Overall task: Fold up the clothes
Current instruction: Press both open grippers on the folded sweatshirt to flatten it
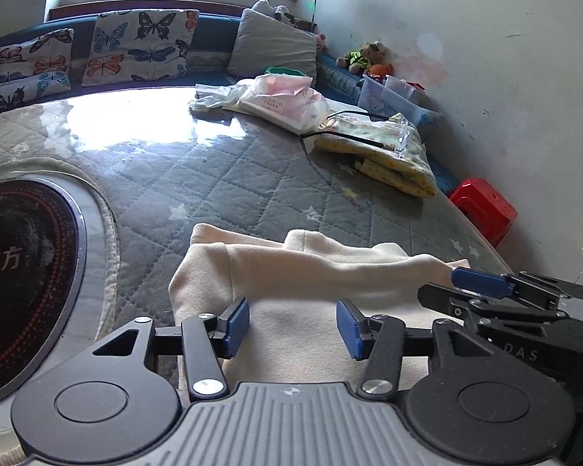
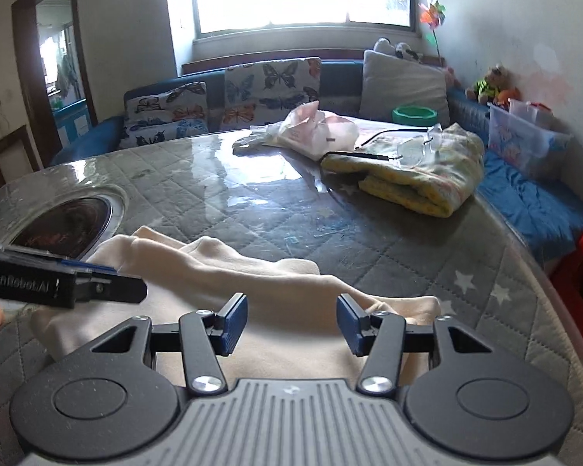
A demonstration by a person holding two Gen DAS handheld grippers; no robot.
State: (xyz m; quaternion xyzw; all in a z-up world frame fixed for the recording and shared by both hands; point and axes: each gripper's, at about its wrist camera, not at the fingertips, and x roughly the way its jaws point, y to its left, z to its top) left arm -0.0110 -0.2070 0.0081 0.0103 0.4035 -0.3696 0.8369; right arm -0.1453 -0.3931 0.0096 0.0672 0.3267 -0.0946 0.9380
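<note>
the cream top (image 1: 299, 272) lies bunched on the grey table (image 1: 233, 182); the left gripper (image 1: 293, 328) and right gripper (image 2: 293, 324) hang over it, both half open, holding nothing; i think they should grab 2 corners and pull flat

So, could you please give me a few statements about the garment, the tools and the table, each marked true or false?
1. The cream garment lies on the quilted grey table cover. True.
2. The left tool is clamped shut on the garment. False: its jaws stand open with only flat cloth showing in the gap between them.
3. The right tool hangs open over the garment. True.
4. The yellow patterned cloth lies between the right tool's jaws. False: it lies far across the table, near the blue bench.
5. A round black cooktop is set into the table, on the left tool's side. True.
</note>
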